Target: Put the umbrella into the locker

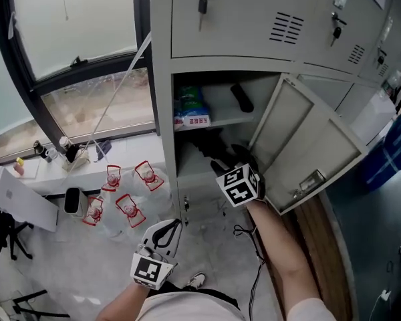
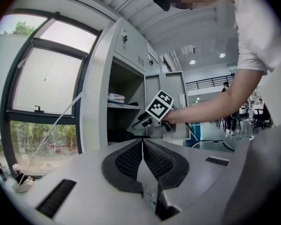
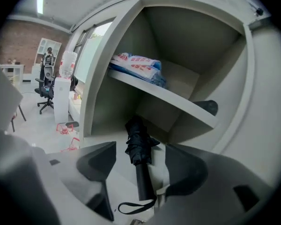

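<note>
Umbrella lies inside the locker, loose between your right gripper's spread jaws. Your left gripper, at 7 o'clock in the head view, is closed on nothing. Only backing out seems left.

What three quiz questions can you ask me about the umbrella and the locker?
1. True or false: the left gripper has its jaws together with nothing between them.
2. Pick one. Where does the umbrella lie?
A. on the room floor outside the locker
B. on the floor of the locker's lower compartment, between the open jaws of the right gripper
C. on the window sill
3. Fill the gap: the blue and white packet lies on the locker's ___ shelf.

Key: 1 true; 2 B; 3 upper.
</note>
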`<move>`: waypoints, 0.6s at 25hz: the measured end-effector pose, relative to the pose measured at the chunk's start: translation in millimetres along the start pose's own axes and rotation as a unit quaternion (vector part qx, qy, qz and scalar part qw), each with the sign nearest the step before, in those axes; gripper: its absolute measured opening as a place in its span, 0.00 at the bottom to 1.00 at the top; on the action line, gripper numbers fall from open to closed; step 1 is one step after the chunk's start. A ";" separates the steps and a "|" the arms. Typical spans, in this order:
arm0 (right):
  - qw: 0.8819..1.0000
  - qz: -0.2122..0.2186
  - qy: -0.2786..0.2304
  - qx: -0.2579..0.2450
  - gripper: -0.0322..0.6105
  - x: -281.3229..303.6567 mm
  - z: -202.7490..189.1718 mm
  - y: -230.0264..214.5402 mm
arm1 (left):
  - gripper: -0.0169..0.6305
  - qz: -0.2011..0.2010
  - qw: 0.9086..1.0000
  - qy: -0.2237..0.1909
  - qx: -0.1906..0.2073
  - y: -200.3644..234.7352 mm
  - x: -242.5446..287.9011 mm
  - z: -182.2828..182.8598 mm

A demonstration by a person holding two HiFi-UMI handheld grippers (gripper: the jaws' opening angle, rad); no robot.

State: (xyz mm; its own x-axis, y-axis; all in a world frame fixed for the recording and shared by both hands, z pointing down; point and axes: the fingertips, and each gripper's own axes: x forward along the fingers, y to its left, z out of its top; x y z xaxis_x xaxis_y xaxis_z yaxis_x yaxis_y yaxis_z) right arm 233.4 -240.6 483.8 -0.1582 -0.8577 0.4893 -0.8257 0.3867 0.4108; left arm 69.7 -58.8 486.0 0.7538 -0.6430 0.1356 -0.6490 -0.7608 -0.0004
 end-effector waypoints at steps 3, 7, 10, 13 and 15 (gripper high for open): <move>1.000 -0.008 -0.010 0.017 0.55 -18.8 -5.5 -4.0 | 0.07 0.000 1.000 0.002 0.009 2.2 4.5 4.4; 0.999 -0.019 -0.031 0.040 0.53 -46.6 -11.7 -6.7 | 0.07 -0.009 1.000 -0.001 0.014 2.0 12.0 4.3; 0.997 -0.027 -0.045 0.054 0.50 -67.8 -13.2 -6.3 | 0.07 -0.020 1.000 -0.010 0.016 -0.4 16.5 7.7; 0.994 -0.032 -0.064 0.083 0.48 -85.0 -14.0 -7.2 | 0.07 -0.032 0.999 -0.014 0.018 -3.6 18.1 12.7; 0.991 -0.041 -0.075 0.101 0.48 -93.2 -14.8 -11.0 | 0.07 -0.041 0.999 -0.014 0.023 -4.1 17.1 15.6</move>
State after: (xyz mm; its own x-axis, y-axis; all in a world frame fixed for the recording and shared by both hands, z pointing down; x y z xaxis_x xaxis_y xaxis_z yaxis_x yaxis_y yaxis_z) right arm 265.2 -159.9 445.1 -0.1526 -0.9297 0.3352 -0.9280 0.2515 0.2750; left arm 86.9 -68.0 472.9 0.8069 -0.5806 0.1084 -0.5805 -0.8135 -0.0358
